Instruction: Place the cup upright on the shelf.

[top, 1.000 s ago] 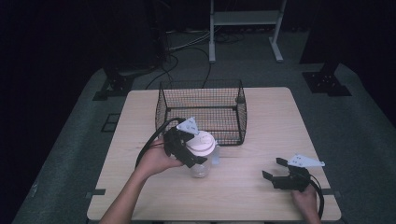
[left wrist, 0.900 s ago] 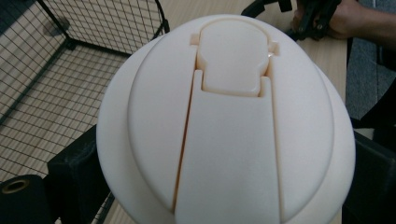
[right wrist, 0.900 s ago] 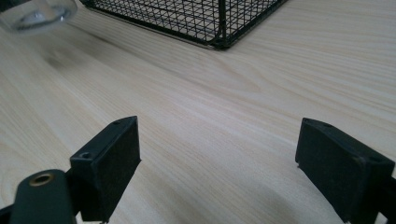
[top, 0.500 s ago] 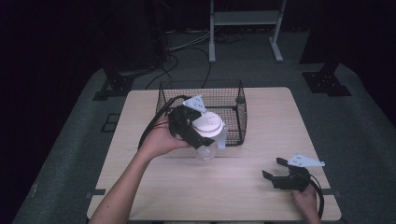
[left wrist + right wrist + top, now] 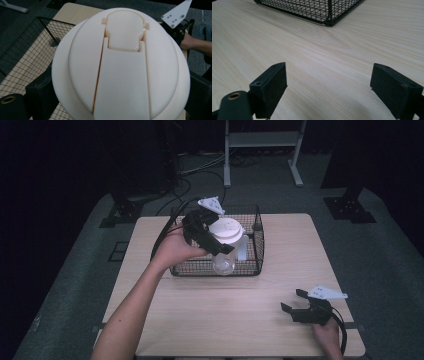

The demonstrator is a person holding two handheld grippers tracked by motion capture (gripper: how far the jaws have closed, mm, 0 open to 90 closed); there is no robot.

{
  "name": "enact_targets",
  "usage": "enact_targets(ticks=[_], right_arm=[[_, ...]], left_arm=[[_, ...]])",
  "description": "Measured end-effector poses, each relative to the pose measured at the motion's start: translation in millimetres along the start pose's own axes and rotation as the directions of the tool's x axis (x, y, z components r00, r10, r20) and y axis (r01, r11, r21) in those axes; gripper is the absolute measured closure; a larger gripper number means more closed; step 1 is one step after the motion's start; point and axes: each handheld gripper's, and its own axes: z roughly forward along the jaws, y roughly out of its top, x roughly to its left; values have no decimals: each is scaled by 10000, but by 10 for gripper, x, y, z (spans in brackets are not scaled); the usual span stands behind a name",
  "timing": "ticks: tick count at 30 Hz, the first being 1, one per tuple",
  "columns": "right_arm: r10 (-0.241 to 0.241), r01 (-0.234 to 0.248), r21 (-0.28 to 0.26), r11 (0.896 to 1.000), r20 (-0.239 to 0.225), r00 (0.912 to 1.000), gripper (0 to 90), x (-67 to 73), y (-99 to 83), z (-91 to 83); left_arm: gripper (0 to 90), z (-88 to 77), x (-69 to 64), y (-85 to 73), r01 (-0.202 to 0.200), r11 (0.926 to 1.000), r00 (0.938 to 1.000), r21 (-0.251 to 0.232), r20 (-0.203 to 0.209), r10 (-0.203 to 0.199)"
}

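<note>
Clear jug with white lid, held over wire basket.

Item: clear jug [image 5: 224, 262] with a white lid [image 5: 226, 228], carried tilted in the air above the near wall of the black wire basket [image 5: 256, 251], its clear base hanging lowest at the basket's near edge. Left gripper [image 5: 212, 240]: jaws clamped on the jug just under the lid, one to each side; in the left gripper view the lid [image 5: 122, 67] shows its flip tab and pouring cap. Basket: open-topped, standing at the far middle of the light wooden table [image 5: 300, 255]. Right gripper [image 5: 295, 302]: at the near right corner of the table, well apart from the jug, jaws spread wide with bare tabletop [image 5: 324, 62] between them; a basket corner [image 5: 329, 15] lies farther off in its view.
</note>
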Motion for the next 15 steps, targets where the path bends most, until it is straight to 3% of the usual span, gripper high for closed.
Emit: enact_targets(ticks=[6,15], right_arm=[[28,-28,-10,10000,-13,10000,129,-6,0,-1],[66,-66,-15,10000,-30,10000,129,-1,-2,-6]], left_arm=[[53,-18,85,99,15,10000,9996,83,-296,-12],[53,12,317,132,423,9991,9970,2,-649,-422]])
